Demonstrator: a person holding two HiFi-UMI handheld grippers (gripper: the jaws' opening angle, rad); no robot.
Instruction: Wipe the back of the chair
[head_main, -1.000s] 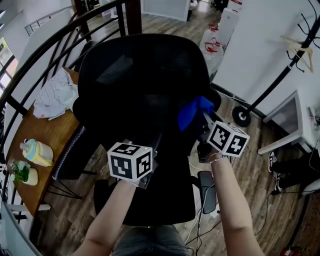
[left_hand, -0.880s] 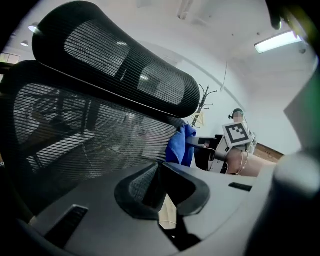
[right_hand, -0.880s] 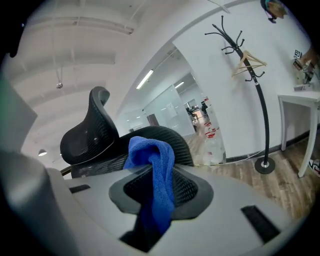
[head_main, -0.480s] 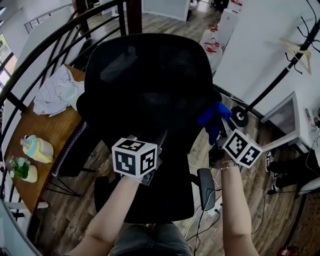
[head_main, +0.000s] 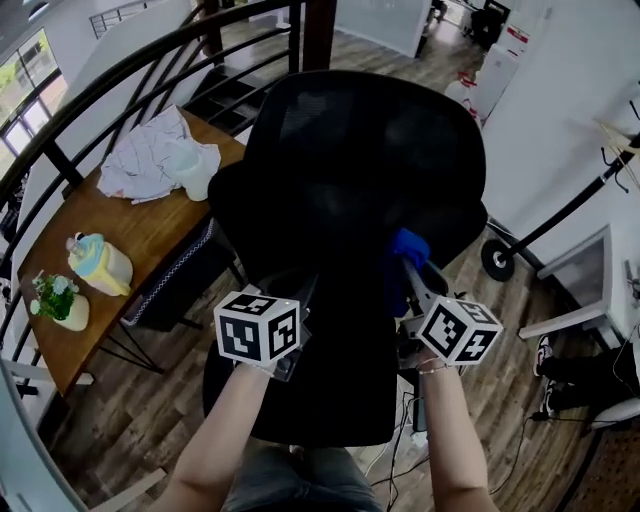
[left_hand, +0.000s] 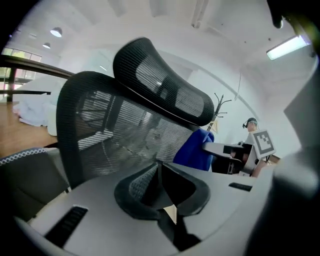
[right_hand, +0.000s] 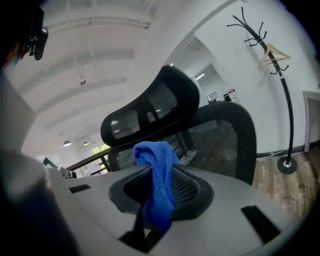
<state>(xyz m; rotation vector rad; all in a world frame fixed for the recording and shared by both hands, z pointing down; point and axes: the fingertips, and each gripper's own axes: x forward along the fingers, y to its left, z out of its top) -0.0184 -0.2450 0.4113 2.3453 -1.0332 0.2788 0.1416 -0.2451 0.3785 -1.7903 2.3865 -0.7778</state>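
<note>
A black mesh office chair shows its back (head_main: 370, 170) to me, with the headrest (left_hand: 160, 85) on top. My right gripper (head_main: 410, 278) is shut on a blue cloth (head_main: 405, 252) and presses it to the lower right of the chair's back. In the right gripper view the blue cloth (right_hand: 160, 170) hangs over the closed jaws of my right gripper (right_hand: 156, 184), the mesh back (right_hand: 220, 135) just beyond. My left gripper (head_main: 305, 292) sits low at the back's left, jaws closed with nothing visible between them. Its own view has my left gripper (left_hand: 161, 172) facing the mesh (left_hand: 110, 130), the cloth (left_hand: 195, 147) at right.
A wooden table (head_main: 130, 225) at left carries a crumpled white cloth (head_main: 150, 160), a pale cup (head_main: 95, 265) and a small potted plant (head_main: 58, 300). A dark curved railing (head_main: 150, 60) runs behind it. A coat stand's base (head_main: 497, 260) and a white desk (head_main: 580, 290) lie right.
The right gripper has carried the blue cloth from the chair back's right edge inward and slightly down. The view has swung, so the chair sits further right. The left gripper has barely moved.
</note>
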